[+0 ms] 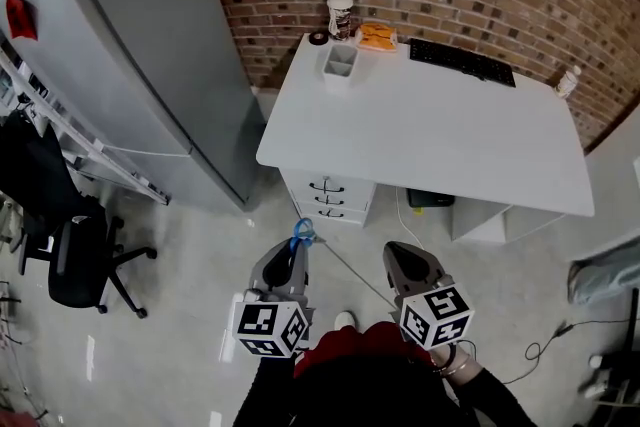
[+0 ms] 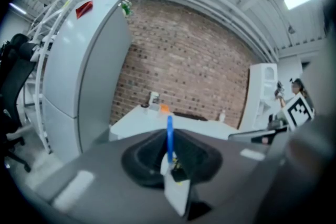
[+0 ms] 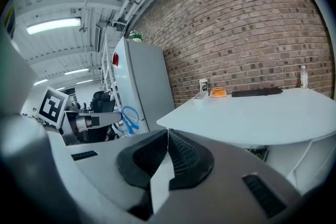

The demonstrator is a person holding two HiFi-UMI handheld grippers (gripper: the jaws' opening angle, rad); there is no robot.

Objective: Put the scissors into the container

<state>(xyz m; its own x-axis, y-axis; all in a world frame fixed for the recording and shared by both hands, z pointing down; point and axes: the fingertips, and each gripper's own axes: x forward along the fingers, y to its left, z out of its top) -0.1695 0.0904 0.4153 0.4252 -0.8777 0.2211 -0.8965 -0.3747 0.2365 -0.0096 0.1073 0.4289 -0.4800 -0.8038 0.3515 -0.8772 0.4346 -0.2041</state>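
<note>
My left gripper (image 1: 298,253) is shut on blue-handled scissors (image 1: 303,234), whose handle loops stick out past the jaw tips; in the left gripper view the blue handle (image 2: 169,138) rises between the closed pads. My right gripper (image 1: 408,262) is shut with nothing in it, its pads pressed together (image 3: 168,140). It also sees the scissors (image 3: 127,119) held off to its left. The white open container (image 1: 340,61) stands at the far left of the white table (image 1: 430,130), well ahead of both grippers. Both grippers hang over the floor in front of the table.
A cup (image 1: 340,13), a dark tape roll (image 1: 318,38), an orange packet (image 1: 376,36) and a black keyboard (image 1: 461,61) line the table's back edge by the brick wall. A grey fridge (image 1: 130,55) stands left, a drawer unit (image 1: 326,195) under the table, a black chair (image 1: 75,255) lower left.
</note>
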